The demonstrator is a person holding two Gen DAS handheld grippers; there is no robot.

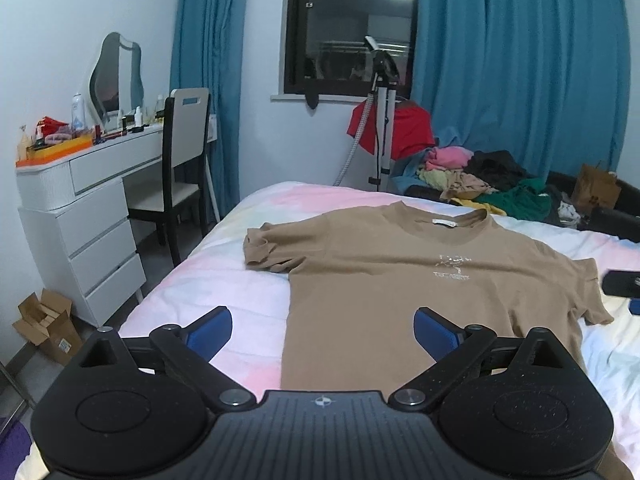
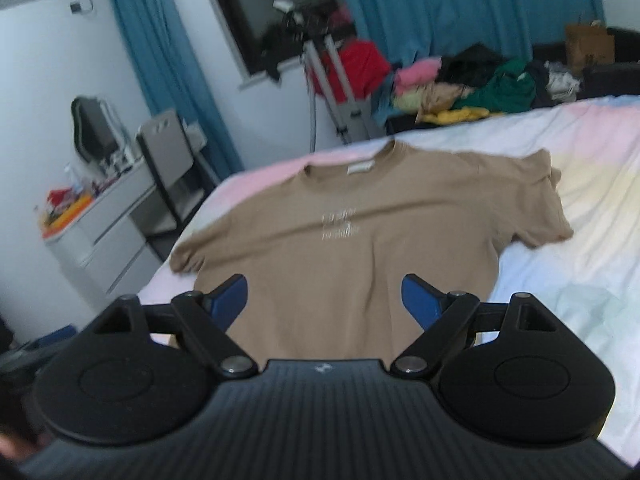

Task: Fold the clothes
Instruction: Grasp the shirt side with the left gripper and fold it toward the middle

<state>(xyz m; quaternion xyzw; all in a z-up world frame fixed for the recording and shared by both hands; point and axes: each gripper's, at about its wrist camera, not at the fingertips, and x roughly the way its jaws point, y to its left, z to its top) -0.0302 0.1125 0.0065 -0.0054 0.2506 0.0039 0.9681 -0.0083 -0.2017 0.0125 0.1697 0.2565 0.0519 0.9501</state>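
**Now, pick the grip points before the first fold**

The tan T-shirt [image 1: 400, 276] lies spread face-up on the bed [image 1: 240, 300], collar toward the far edge and hem toward the camera, with the printed logo showing on the chest. Both sleeves are out to the sides; the left-hand sleeve [image 1: 260, 248] is bunched and curled at its cuff, while the other lies flatter. No fold looks to have been made yet.

The left hand-held gripper [image 1: 323, 334] hangs over the lower left edge of the shirt, its blue pads spread wide with nothing between them. The right hand-held gripper [image 2: 324, 298] is likewise spread and empty, poised above the lower body of the shirt; its view is blurred, so fine detail there is hard to read.

To do this step well, I would judge the following matters most:

- Smooth the curled sleeve first, or the crease will be lumpy.
- Take the cloth at matching points, one near the shoulder and one near the hem on the same side, so the fold line runs straight.
- Pinch only the shirt, not the bedsheet beneath.
- Lift just clear of the bed, carry the edge across evenly, and lay it down before letting go.

The pile of clothes [image 1: 480, 176] beyond the bed waits its turn.
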